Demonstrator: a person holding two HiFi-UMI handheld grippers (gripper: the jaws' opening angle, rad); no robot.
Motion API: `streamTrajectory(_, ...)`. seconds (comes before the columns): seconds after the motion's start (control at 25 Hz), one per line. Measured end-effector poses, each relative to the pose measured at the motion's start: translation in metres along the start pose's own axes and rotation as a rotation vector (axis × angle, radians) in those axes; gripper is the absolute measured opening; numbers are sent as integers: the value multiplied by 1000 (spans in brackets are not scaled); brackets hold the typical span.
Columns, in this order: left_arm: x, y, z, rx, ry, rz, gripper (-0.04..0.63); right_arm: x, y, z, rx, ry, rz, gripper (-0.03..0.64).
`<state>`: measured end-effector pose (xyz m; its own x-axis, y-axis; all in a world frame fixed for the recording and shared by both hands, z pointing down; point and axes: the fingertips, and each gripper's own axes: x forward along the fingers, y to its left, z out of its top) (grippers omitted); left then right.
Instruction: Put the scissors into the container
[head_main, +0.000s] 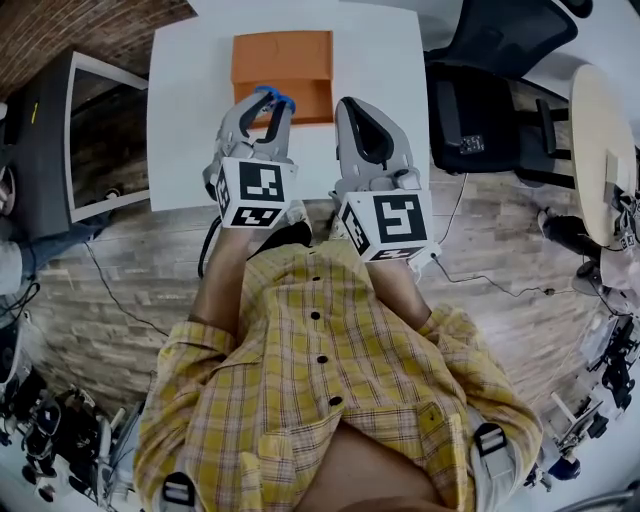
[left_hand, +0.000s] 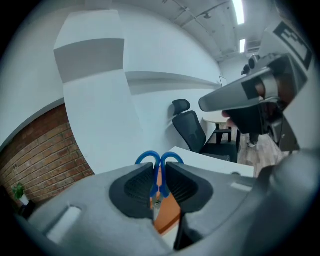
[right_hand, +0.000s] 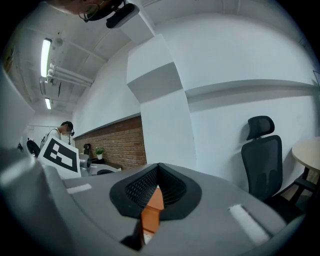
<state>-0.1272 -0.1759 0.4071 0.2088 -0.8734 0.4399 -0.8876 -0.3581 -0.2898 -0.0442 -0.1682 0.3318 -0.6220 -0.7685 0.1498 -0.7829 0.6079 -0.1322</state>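
Left claw (head_main: 268, 108) clamped on scissors (left_hand: 159, 172) — blue handles poke out past tips. Orange container (head_main: 283, 68) just ahead, below, on worktop (head_main: 385, 60). Right claw (head_main: 352, 108) closed, empty. Grasp looks done — lowering in and release remain.

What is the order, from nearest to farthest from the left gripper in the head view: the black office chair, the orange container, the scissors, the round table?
1. scissors, clamped in the jaws of the left gripper.
2. orange container, just beyond them on the white table.
3. black office chair, right of that table.
4. round table, far right edge.
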Motion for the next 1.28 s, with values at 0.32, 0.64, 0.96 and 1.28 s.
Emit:
streamTrajectory(0.32,31,-7,-18,131,64,-73,83,7,-10,-6,11,9,-27,6)
streamTrajectory(0.64,59,-10,-42,220,124,-124,83,20,-18,-12,22,26,-48,6)
streamTrajectory(0.96,93,-23,-75,375,206,-179,83,26,-29,-20,27,42,-70,6)
streamTrajectory(1.28,113,-38,-95,449,259,-237,83,28,-39,-25,34,55,-84,6)
